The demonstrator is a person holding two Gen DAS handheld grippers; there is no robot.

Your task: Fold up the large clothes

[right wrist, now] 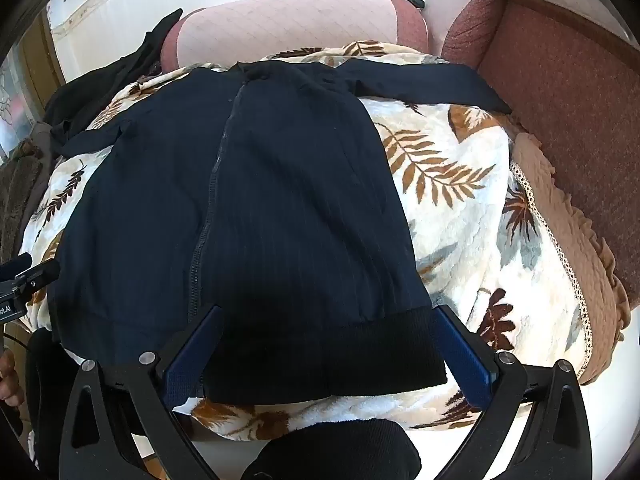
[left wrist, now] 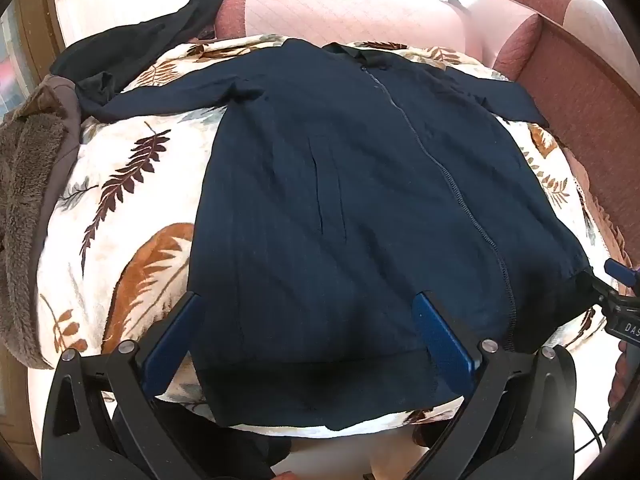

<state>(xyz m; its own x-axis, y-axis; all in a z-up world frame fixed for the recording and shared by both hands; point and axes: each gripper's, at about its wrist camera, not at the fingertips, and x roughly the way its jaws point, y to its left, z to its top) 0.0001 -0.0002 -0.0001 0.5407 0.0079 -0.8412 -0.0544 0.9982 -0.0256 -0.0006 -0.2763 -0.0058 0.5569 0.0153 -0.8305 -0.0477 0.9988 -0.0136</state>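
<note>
A navy zip-front jacket [left wrist: 344,184] lies flat, front up, on a leaf-print blanket [left wrist: 132,200], collar far, hem near, both sleeves spread out sideways. It also shows in the right wrist view [right wrist: 248,208]. My left gripper [left wrist: 308,308] is open above the hem's left part, its blue pads [left wrist: 444,340] wide apart. My right gripper [right wrist: 328,316] is open above the black ribbed hem [right wrist: 328,356] on the right side. Neither holds anything. The right gripper also shows at the left wrist view's right edge [left wrist: 618,300].
A black garment [left wrist: 152,40] and a brown fleece item [left wrist: 28,168] lie at the far left. Pink and maroon sofa cushions [right wrist: 288,24] stand behind; a maroon armrest [right wrist: 568,112] runs along the right. A tan frilled cover [right wrist: 560,240] edges the blanket [right wrist: 460,184].
</note>
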